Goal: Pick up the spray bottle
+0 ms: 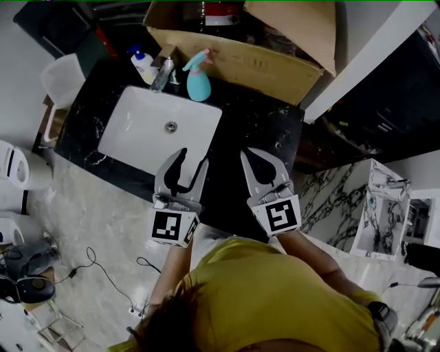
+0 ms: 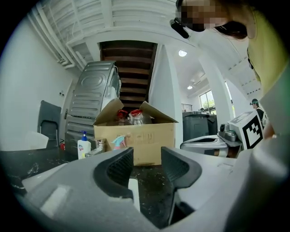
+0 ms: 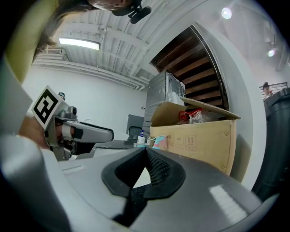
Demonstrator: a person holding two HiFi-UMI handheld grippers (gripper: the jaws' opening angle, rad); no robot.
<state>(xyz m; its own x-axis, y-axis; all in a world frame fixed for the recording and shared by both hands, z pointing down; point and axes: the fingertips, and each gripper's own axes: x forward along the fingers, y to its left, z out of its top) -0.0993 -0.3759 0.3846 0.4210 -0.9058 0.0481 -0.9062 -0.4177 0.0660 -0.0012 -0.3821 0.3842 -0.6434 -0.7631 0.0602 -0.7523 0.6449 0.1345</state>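
Head view: items (image 1: 223,14) in cardboard box (image 1: 261,65)

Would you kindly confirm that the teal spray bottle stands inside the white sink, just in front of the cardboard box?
Not quite: the teal spray bottle stands on the black counter behind the white sink, not inside it, just in front of the cardboard box. The head view shows this.

The head view's top edge cuts off the box (image 1: 254,65), and the left gripper (image 2: 147,154) half hides the spray bottle (image 2: 118,142) in front of it.
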